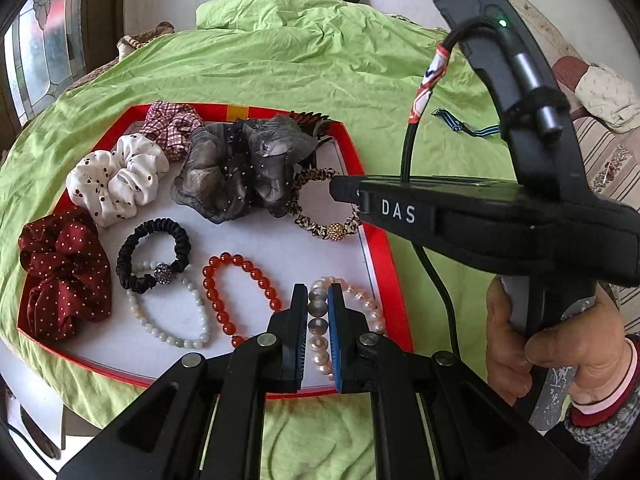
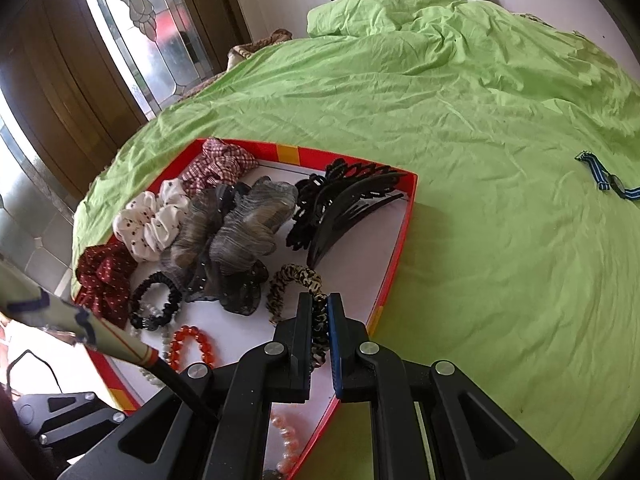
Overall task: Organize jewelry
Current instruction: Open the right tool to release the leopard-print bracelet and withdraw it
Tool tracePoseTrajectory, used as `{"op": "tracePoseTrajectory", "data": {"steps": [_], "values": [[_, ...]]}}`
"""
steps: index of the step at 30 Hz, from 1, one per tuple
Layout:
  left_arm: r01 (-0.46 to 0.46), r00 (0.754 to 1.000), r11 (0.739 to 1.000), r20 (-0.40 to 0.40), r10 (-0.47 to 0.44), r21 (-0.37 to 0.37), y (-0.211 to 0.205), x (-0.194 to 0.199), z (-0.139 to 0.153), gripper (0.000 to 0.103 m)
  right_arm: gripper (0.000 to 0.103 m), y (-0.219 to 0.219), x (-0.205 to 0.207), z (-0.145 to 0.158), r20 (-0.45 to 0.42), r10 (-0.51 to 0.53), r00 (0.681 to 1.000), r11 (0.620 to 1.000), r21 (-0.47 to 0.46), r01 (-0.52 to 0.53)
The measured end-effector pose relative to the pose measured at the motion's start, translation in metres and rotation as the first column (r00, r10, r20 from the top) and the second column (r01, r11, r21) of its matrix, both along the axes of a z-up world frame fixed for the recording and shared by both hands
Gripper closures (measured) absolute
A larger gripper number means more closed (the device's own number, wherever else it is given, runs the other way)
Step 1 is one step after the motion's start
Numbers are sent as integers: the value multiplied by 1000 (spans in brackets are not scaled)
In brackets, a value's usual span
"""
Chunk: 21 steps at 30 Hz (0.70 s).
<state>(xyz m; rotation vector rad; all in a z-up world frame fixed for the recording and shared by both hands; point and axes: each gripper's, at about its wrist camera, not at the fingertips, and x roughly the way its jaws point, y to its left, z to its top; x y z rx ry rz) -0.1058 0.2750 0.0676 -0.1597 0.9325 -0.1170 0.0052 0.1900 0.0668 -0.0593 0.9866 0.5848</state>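
The only readable writing is "DAS", in white letters on the black body of the right tongs (image 1: 348, 196), seen from the left wrist camera; a hand (image 1: 560, 344) grips their handle. The red-rimmed tray (image 1: 384, 248) lies on a green sheet (image 2: 480, 160) and holds scrunchies, hair clips and bracelets. The left tongs (image 1: 318, 308) are pressed together above the pearl bracelet (image 1: 360, 300), near the tray's front edge; whether they pinch it I cannot tell. The right tongs (image 2: 320, 312) are likewise nearly closed, with the leopard-print hair tie (image 2: 296, 276) showing in the narrow gap; a grip is unclear. A red bead bracelet (image 1: 240, 296) lies just beside the pearls. A striped watch (image 2: 612, 184) lies on the sheet, well apart.
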Motion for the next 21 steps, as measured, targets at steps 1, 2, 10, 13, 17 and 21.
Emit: {"op": "tracePoseTrajectory", "data": {"steps": [1,2,10,13,17,21], "values": [[-2,1000,1000,-1,2,1,1,0,-1,93,95,1,0,-1,0,1,1000,1000,-5,-1],[-4,1000,1000,-2,4,1,1,0,-1,93,95,1,0,-2,0,1,1000,1000,-8,-1],[-13,1000,1000,-13,13,3,4,2,-7,93,94,3,2,-8,3,-5,1000,1000,-25,5],[-13,1000,1000,-16,13,5,4,3,-7,93,87,2,3,-7,-6,-14,1000,1000,-12,14],[-16,1000,1000,-13,16,5,4,1,-5,93,59,-4,2,-1,-17,-25,1000,999,27,26],[-6,1000,1000,4,6,-5,5,-6,6,82,45,-7,-4,9,-8,-39,999,998,54,39]]}}
